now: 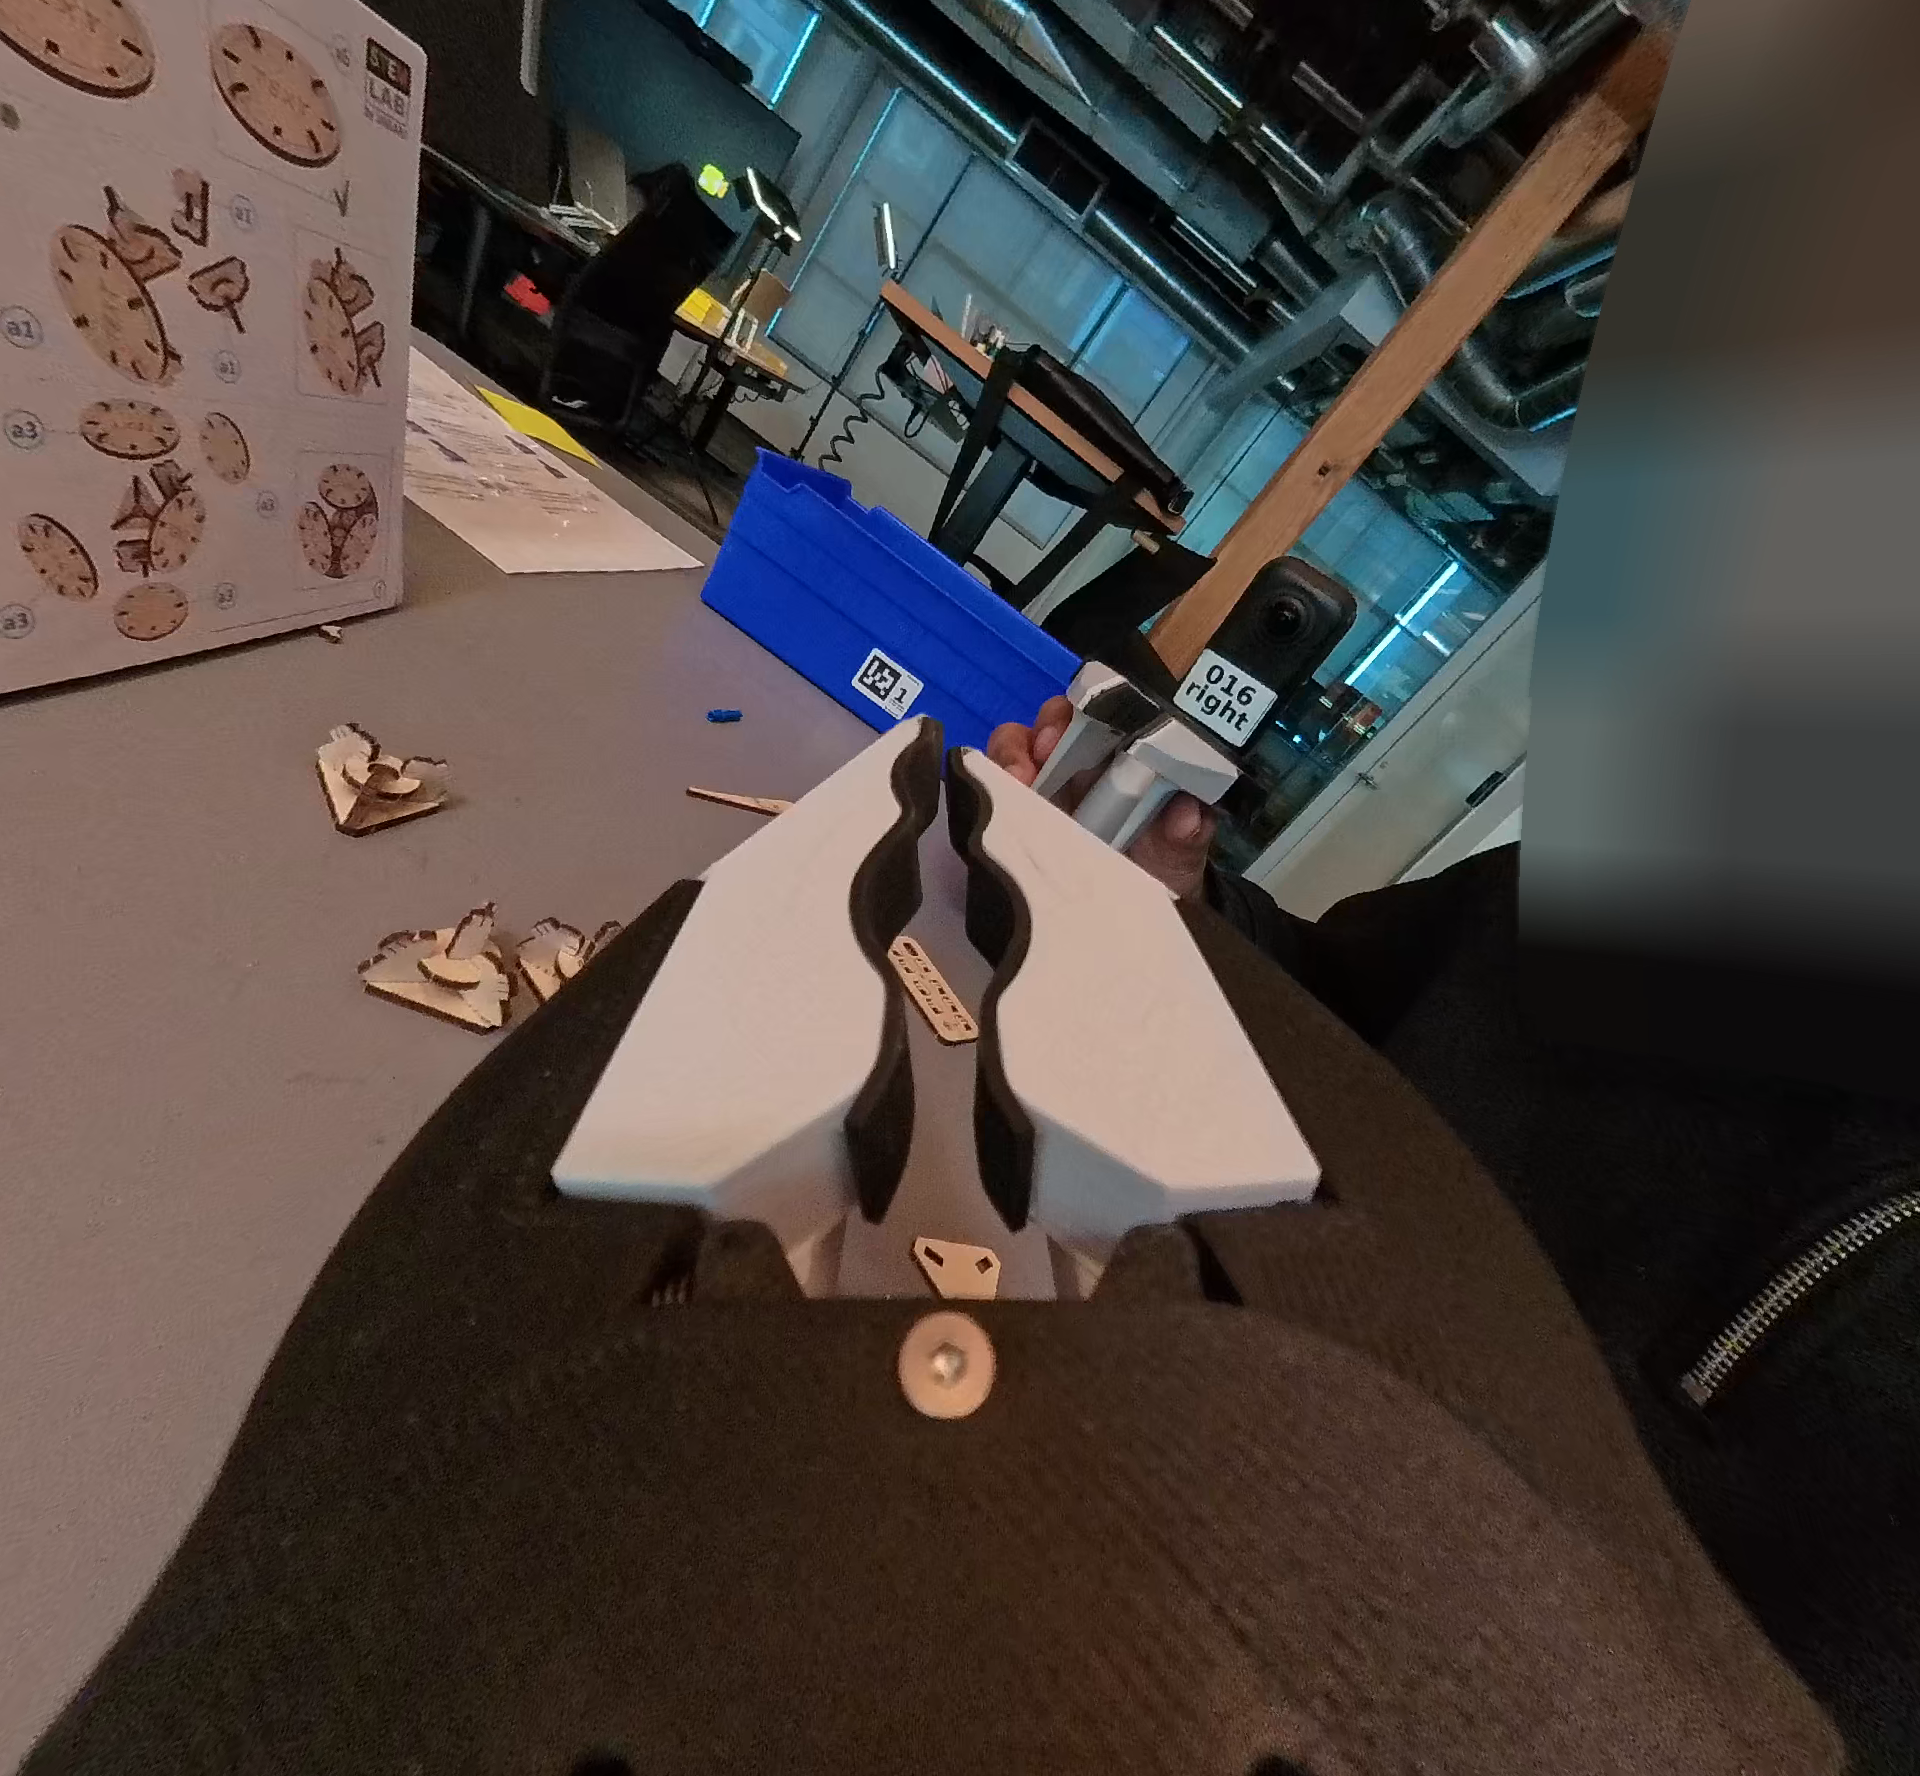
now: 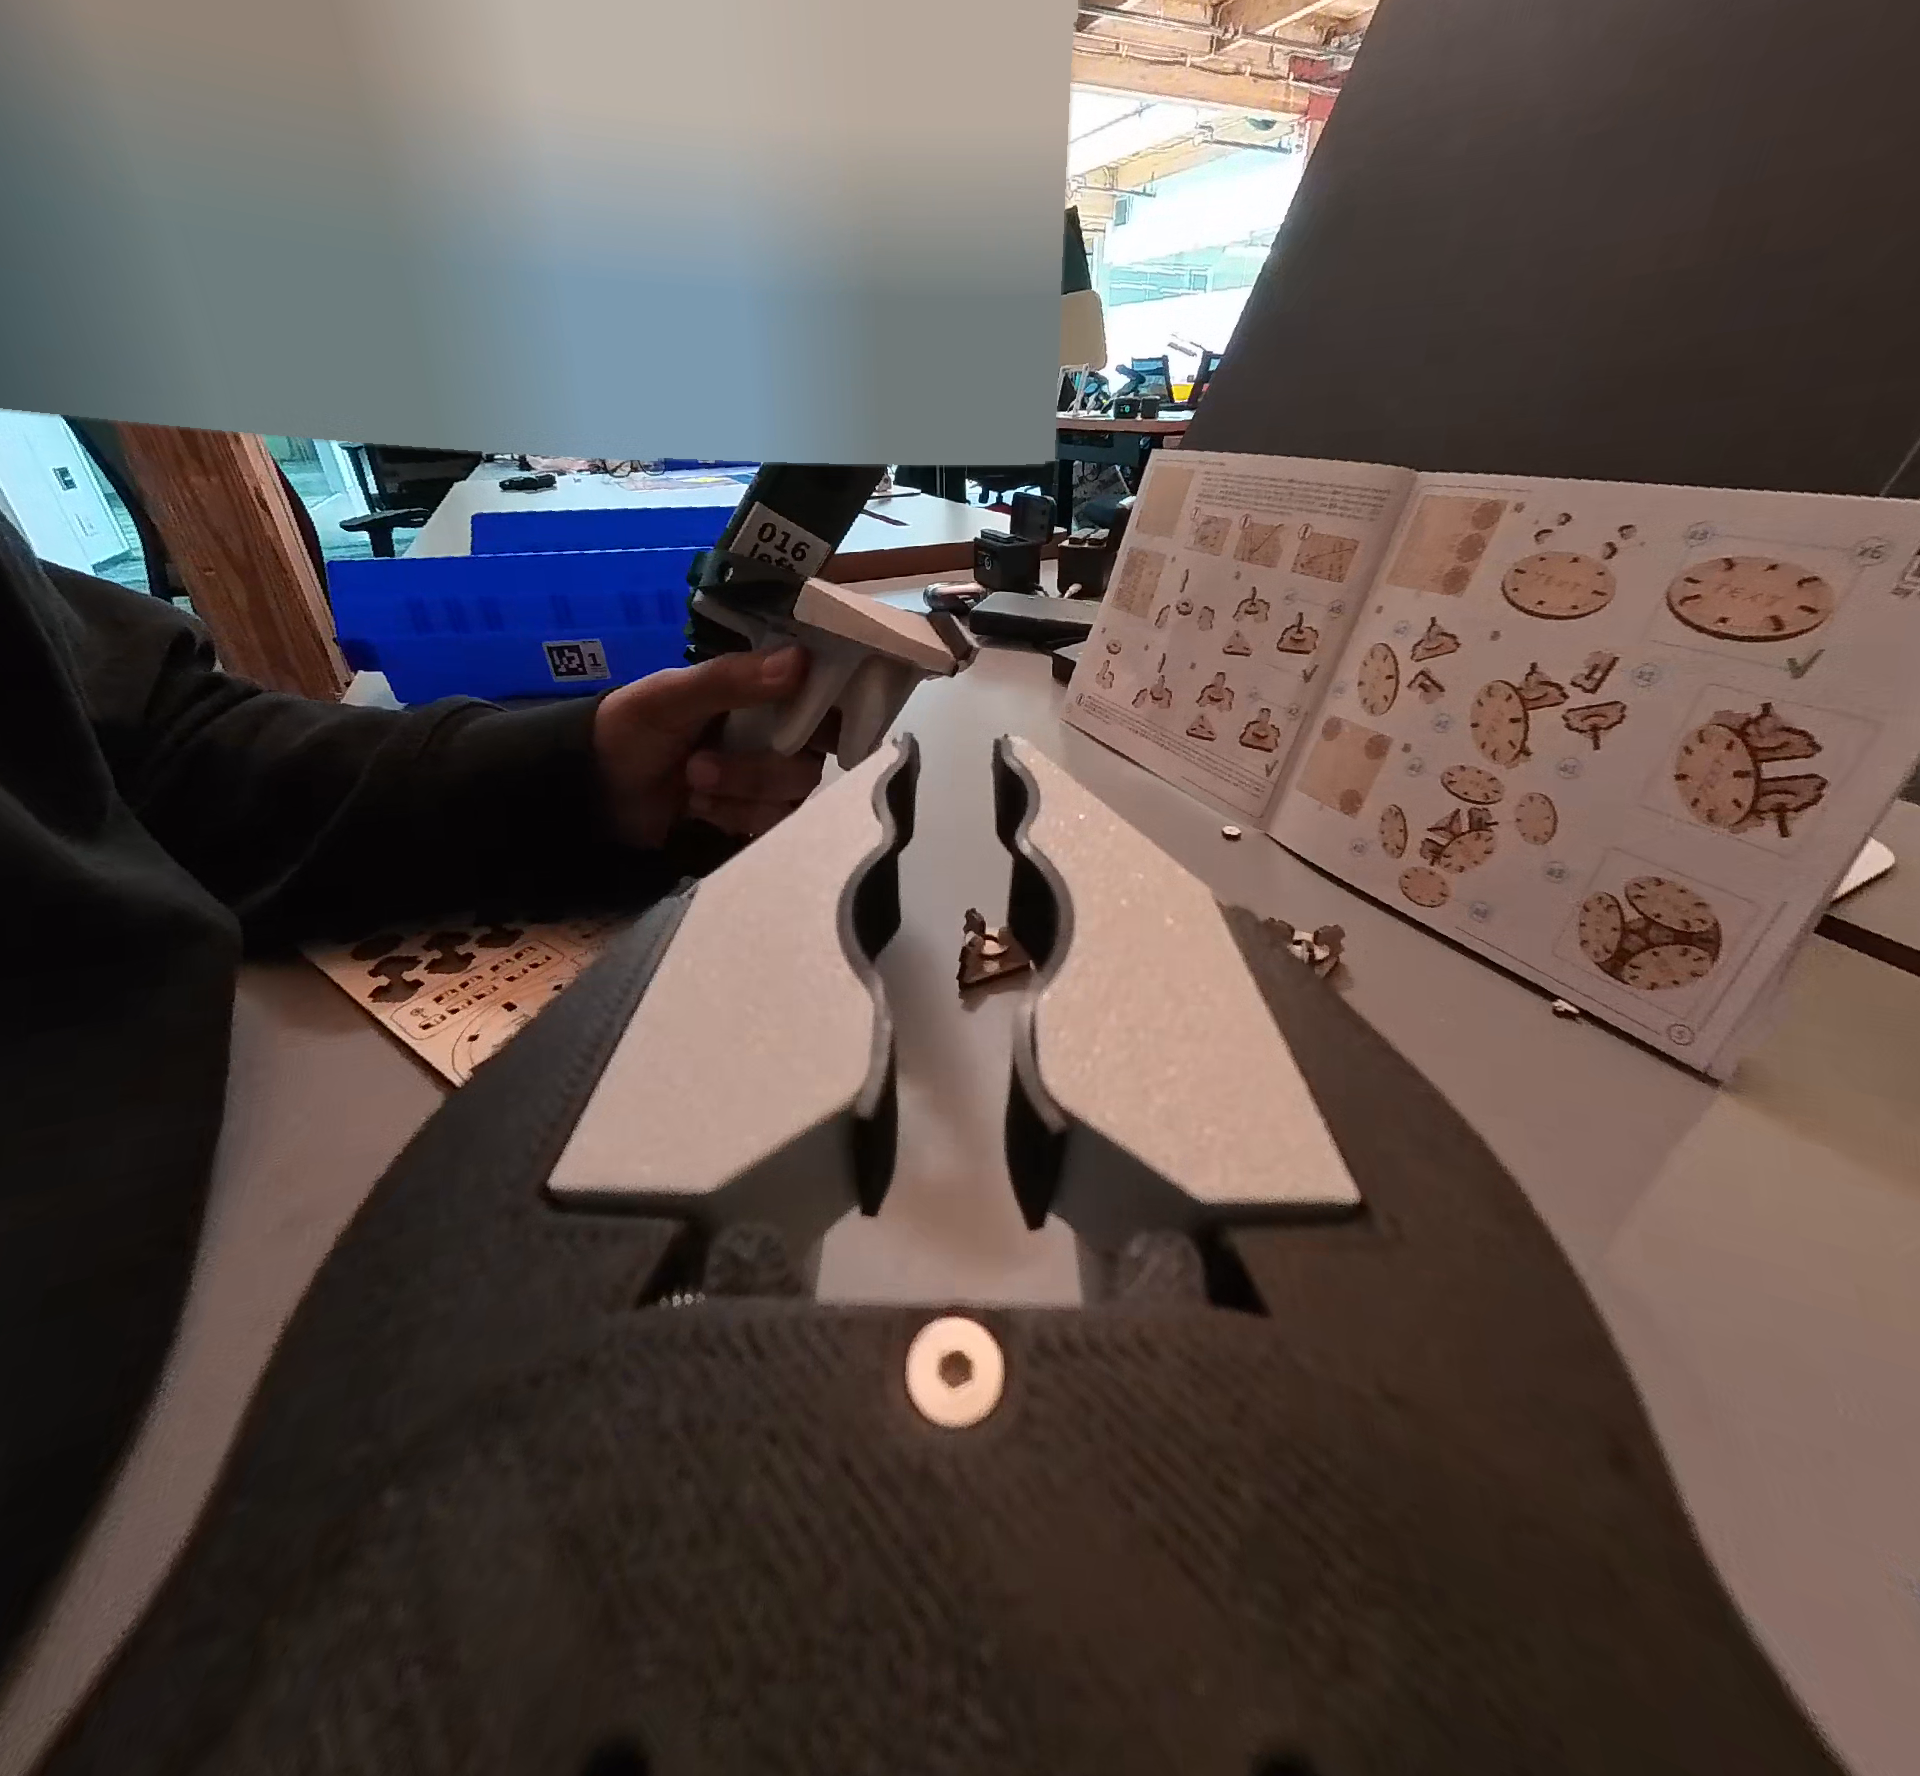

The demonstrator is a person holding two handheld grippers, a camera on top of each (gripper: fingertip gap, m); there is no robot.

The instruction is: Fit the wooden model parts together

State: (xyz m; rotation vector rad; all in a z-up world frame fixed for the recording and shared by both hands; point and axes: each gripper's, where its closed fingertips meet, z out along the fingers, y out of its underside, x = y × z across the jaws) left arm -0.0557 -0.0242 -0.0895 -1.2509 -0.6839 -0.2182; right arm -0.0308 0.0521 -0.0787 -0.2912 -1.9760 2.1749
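left wrist: low, close, tilted, faces blue bin (image 1: 883,583) | right wrist: faces booklet (image 2: 1507,739) | shared: both, table (image 1: 260,999)

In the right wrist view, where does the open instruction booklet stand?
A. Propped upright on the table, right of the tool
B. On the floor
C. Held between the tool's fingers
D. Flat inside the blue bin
A: the open instruction booklet stands tilted upright on the table, right of the right tool.

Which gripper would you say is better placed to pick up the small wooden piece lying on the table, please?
Probably the right gripper: its jaws stand apart with nothing between them, and a small wooden piece lies on the table right below them. The left gripper is shut and raised.
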